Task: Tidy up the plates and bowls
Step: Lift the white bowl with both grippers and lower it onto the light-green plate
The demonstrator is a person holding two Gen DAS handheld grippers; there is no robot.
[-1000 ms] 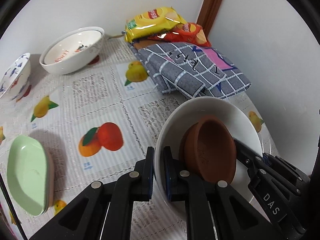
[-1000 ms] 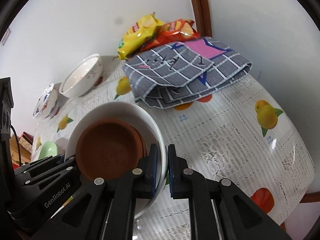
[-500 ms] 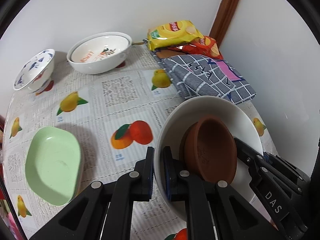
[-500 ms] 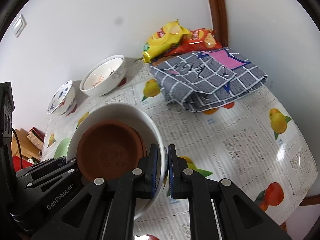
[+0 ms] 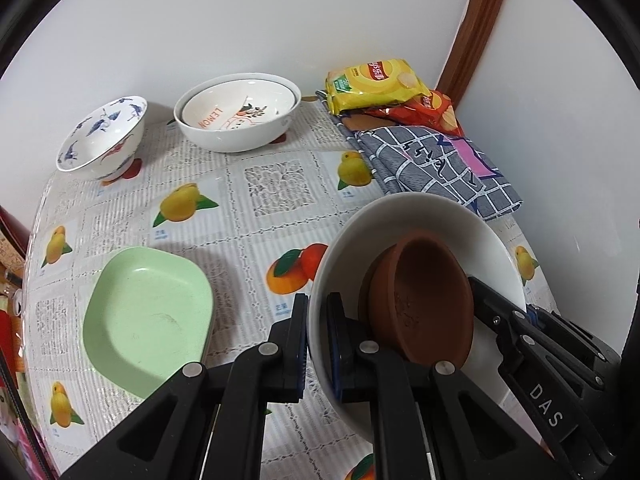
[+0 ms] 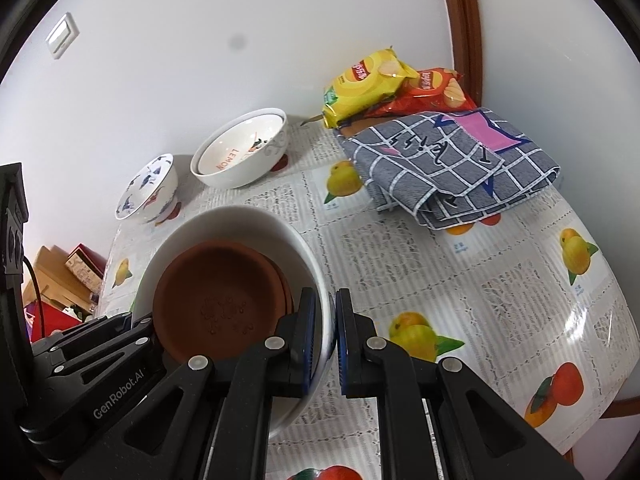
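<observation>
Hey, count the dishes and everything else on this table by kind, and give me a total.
Bowls: 4 — held white bowl, two nested lemon bowls, blue-pattern bowl
Brown saucers: 2
Green plate: 1
Chip bags: 2
Cloth: 1
Total: 10

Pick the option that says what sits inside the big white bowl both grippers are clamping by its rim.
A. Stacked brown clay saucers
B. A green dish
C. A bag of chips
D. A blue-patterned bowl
A: brown clay saucers lie nested inside the white bowl, whose rim is pinched by the left gripper and the right gripper.
</observation>
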